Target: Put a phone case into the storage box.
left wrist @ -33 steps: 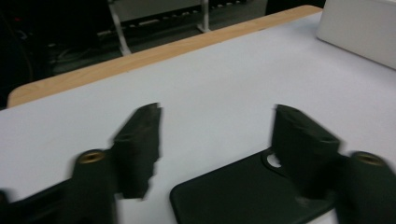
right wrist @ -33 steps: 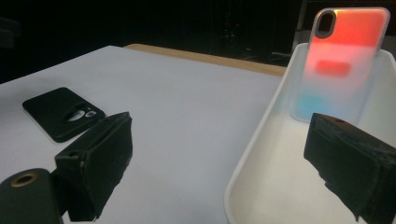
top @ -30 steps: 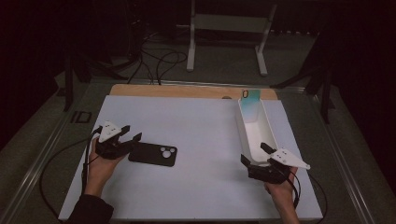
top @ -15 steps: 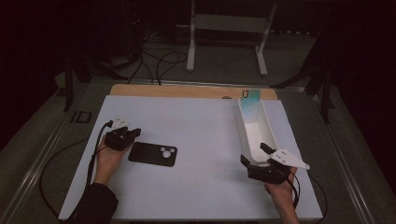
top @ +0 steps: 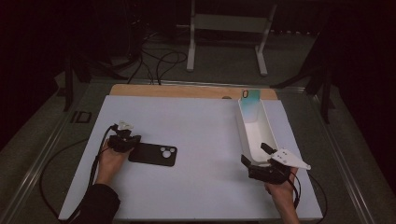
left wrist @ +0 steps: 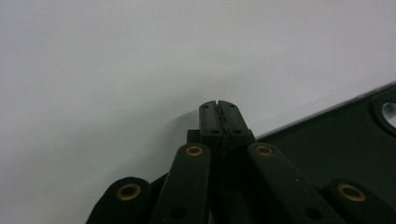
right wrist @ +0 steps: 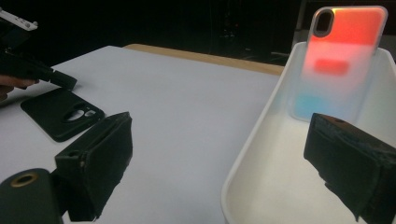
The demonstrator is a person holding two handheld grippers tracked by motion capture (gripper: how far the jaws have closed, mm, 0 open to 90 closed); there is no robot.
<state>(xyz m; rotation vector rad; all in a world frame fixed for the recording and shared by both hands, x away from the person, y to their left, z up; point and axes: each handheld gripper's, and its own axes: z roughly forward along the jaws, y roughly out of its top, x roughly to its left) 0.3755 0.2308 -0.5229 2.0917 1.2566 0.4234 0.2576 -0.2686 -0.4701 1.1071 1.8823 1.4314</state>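
Left tool [top: 132, 140] sits with its jaws pressed together, nothing between them, tip touching or nearly touching the near-left end of the black phone case [top: 153, 154]. That case lies flat on the white tabletop [top: 201, 121], camera cutout facing up at its right end, long axis running left to right toward the white tray [top: 246, 135]. Judging by this, the pickup is not yet made and the case is still to be moved. A coloured phone case [right wrist: 340, 60] stands upright at the tray's far end. Right tool [top: 256, 160] has its jaws apart, empty, straddling the tray's near end.
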